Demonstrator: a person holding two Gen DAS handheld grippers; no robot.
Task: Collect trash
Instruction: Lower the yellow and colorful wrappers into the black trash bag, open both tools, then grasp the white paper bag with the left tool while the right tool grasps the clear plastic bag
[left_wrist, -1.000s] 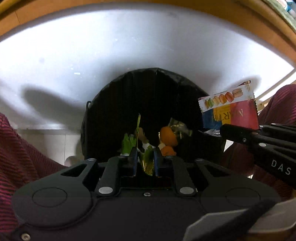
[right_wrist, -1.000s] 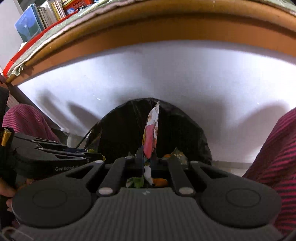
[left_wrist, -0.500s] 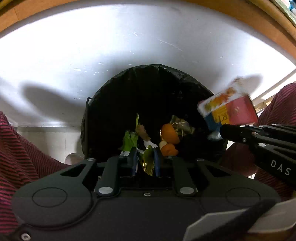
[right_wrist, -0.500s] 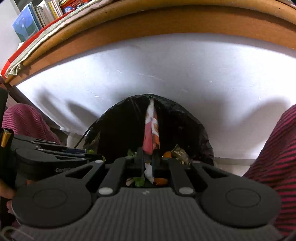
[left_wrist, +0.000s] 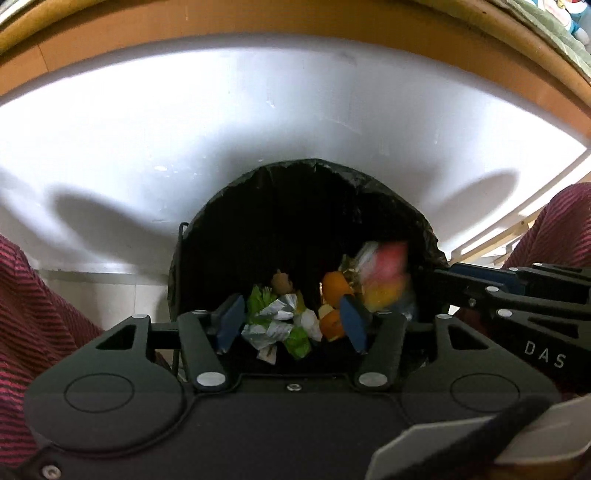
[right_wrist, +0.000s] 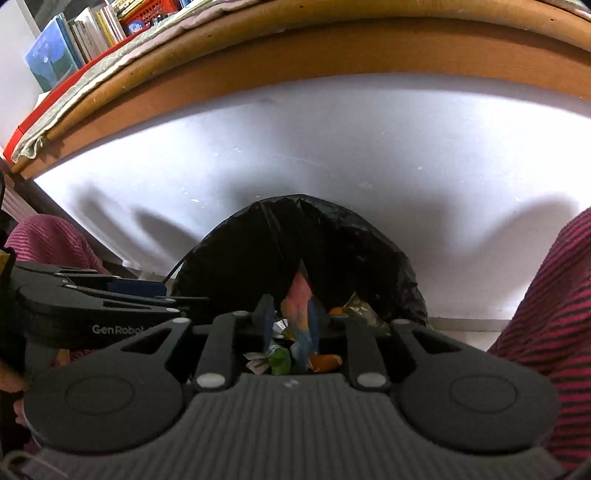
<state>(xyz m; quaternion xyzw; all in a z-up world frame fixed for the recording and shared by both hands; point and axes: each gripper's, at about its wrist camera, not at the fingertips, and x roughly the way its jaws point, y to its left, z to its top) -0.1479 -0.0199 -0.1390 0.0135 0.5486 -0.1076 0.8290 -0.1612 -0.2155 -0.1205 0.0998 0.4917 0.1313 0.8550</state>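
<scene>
we hold both grippers over the bin (left_wrist: 306, 206), which has a black bag in it and sits right under us, against the white wall (left_wrist: 258, 122). our left gripper (left_wrist: 291, 321) is opening its jaws, and nothing is pinched there now; a crumpled wrapper (left_wrist: 275, 326) lies down in the bin, seen between the blue pads. our right gripper (right_wrist: 290, 325) is opening too, and the red pack (right_wrist: 301, 306) is between its jaws, standing on end with its long side pointing up and down. it looks blurry, so we think it is slipping down and no pad is pressing it. in the left view the same pack is a blur just inside the bin's right edge, next to the orange peel (left_wrist: 334, 291). the bin is straight below both grippers, so the trash only has to fall.
</scene>
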